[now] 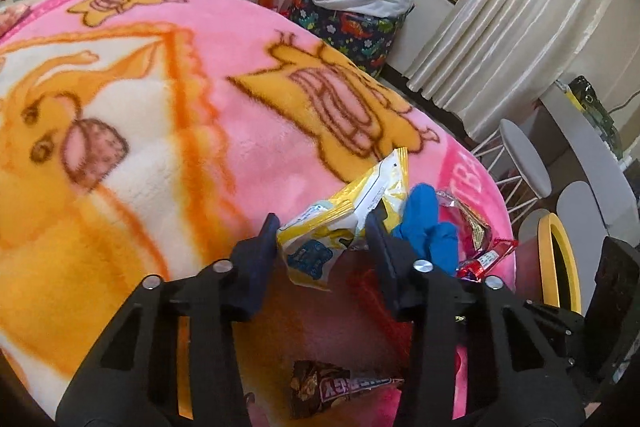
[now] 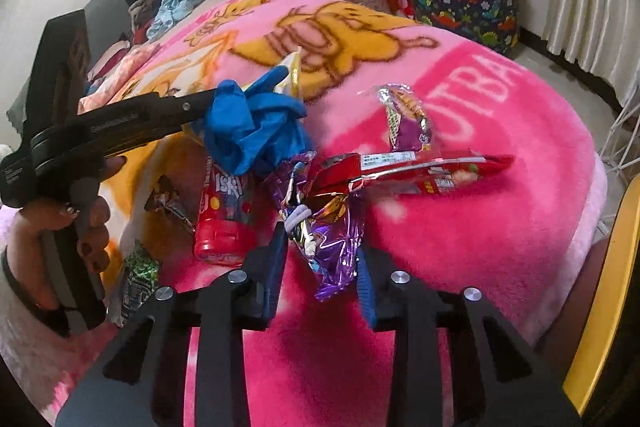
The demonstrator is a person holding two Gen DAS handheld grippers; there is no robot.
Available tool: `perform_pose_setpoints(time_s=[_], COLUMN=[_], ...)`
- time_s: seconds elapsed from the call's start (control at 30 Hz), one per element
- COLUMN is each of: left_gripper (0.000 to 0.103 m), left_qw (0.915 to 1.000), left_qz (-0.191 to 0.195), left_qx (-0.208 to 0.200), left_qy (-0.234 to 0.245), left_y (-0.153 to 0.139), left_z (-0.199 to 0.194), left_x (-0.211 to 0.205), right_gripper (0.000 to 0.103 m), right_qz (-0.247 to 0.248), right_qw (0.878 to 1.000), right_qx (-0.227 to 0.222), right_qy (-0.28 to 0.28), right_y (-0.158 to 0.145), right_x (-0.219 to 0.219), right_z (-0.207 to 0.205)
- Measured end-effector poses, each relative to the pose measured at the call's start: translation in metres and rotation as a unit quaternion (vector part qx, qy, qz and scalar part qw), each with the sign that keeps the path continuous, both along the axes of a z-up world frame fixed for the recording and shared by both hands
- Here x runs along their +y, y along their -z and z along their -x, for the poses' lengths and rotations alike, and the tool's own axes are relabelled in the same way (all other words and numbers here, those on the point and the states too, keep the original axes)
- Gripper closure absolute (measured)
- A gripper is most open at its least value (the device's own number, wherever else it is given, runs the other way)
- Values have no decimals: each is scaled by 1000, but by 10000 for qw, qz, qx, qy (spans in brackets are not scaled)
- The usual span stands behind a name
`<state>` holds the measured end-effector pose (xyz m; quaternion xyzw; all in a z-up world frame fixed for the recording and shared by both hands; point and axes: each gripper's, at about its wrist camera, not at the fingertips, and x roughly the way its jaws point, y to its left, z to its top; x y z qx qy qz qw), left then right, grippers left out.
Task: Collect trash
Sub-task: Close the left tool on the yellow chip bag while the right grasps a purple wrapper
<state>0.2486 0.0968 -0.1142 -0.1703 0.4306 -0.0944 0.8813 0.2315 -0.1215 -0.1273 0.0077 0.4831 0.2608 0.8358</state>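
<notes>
your left tongs (image 1: 322, 233) clench the yellow wrapper (image 1: 352, 205), long axis toward 1 o'clock; your right tongs (image 2: 322, 253) clench the purple wrapper (image 2: 324, 227).

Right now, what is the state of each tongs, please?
Left tongs: closed on the yellow wrapper.
Right tongs: closed on the purple wrapper.

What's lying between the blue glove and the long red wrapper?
The crinkly purple foil wrapper lies between blue glove and red wrapper, in the right wrist view.
</notes>
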Motion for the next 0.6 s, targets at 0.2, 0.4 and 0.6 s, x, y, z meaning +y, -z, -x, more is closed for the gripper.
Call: perform_pose_setpoints(time_s=[0.2,0.4,0.6], left_gripper=[73,74,74], left_qw=[9999,9993,9975], left_qz=[9,102,65], left_qx=[-116,-250,-340], left_qy=[-37,-275,-612], left_y=[-5,-9,-17], left_z=[11,34,63], left_x=[0,7,18], right_gripper=[82,83,83], right_qz=[-130,-280,-269], right_qw=[9999,9996,9995], right_qx=[-22,-81,-133], right_qy=[-23,-52,-27], right_y=[-8,-16,-18], right_x=[-8,-17,-24], right_z=[13,33,54])
